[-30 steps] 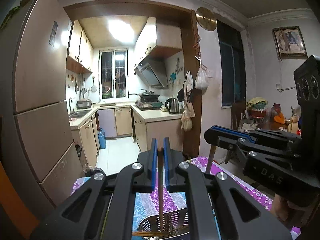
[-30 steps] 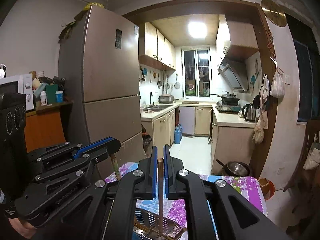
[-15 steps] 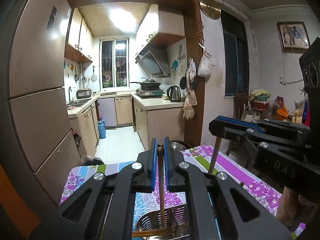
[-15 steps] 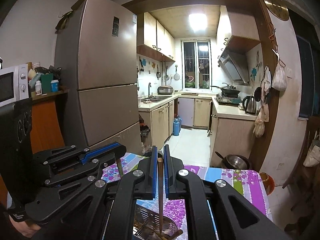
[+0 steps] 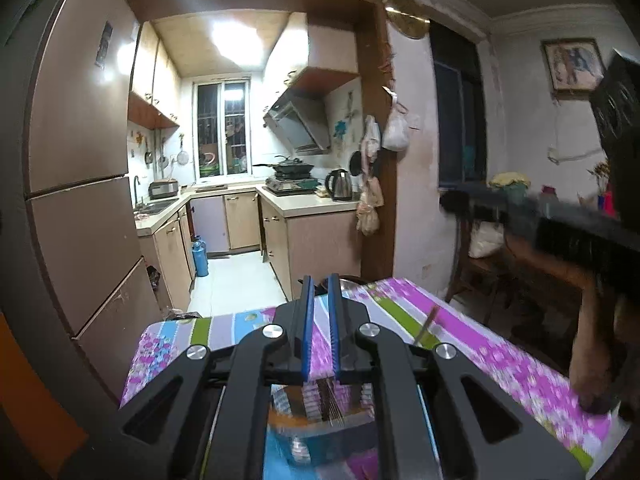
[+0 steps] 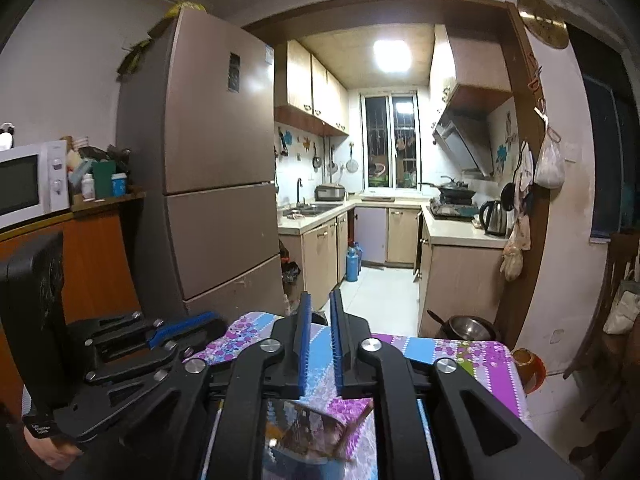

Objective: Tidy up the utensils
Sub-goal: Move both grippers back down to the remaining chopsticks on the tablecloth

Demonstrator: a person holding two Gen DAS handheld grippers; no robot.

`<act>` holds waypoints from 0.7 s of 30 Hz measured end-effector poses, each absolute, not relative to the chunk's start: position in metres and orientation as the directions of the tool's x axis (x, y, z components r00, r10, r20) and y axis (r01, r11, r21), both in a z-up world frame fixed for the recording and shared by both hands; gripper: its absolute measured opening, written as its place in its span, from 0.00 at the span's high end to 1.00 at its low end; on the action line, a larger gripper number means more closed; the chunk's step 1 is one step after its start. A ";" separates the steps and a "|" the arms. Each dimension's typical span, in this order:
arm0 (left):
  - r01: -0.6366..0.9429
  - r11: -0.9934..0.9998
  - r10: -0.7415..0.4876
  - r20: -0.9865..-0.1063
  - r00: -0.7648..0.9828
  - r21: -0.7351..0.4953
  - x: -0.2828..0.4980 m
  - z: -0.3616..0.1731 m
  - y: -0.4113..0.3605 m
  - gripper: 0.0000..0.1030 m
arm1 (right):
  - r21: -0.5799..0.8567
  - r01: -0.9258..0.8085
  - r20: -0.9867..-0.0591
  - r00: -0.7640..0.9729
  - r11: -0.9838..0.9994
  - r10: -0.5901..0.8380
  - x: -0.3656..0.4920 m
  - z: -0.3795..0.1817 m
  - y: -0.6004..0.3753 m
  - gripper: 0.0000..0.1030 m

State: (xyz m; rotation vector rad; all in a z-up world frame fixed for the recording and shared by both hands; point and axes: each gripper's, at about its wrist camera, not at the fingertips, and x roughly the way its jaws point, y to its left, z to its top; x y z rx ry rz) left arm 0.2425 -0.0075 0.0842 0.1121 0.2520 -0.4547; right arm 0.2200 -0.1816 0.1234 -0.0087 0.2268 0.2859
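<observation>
Both chopsticks that stood clamped upright a second ago are gone from between the blue pads, and both hands have dropped closer over the flowered bench (image 5: 500, 360). Left gripper (image 5: 320, 300): fingers narrow, a slim gap, nothing between them. Right gripper (image 6: 319, 312): its jaws are opening, gap slightly wider, also nothing between them. One chopstick (image 5: 426, 326) shows tilted and blurred just right of the left fingers, apparently falling free or leaning; I cannot tell which. Metal utensil basket (image 5: 320, 404) sits directly below the left gripper, blurred by motion; in the right wrist view a brown utensil end lies across the basket (image 6: 316, 436). Judgement: release step of a drop into the basket. To do it well, keep the fingers over the rim, let sticks settle inside, lift straight up.
</observation>
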 end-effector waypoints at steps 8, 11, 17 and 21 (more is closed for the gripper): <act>0.514 0.858 -0.470 -0.366 0.803 0.026 0.124 0.001 0.028 0.69 | 0.019 -0.281 -0.205 0.938 0.959 0.279 0.074 0.067 -0.228 0.67; 0.491 0.869 -0.426 -0.415 0.804 0.059 0.087 -0.043 0.036 0.69 | 0.042 -0.264 -0.246 0.932 0.964 0.266 0.029 0.019 -0.240 0.67; 0.383 0.923 -0.348 -0.484 0.803 -0.029 0.043 -0.112 0.092 0.69 | 0.093 -0.159 -0.360 0.915 0.983 0.182 -0.039 -0.079 -0.266 0.67; 0.331 0.943 -0.301 -0.509 0.806 -0.034 0.029 -0.142 0.111 0.69 | 0.105 -0.126 -0.452 0.878 0.987 0.160 -0.055 -0.130 -0.273 0.67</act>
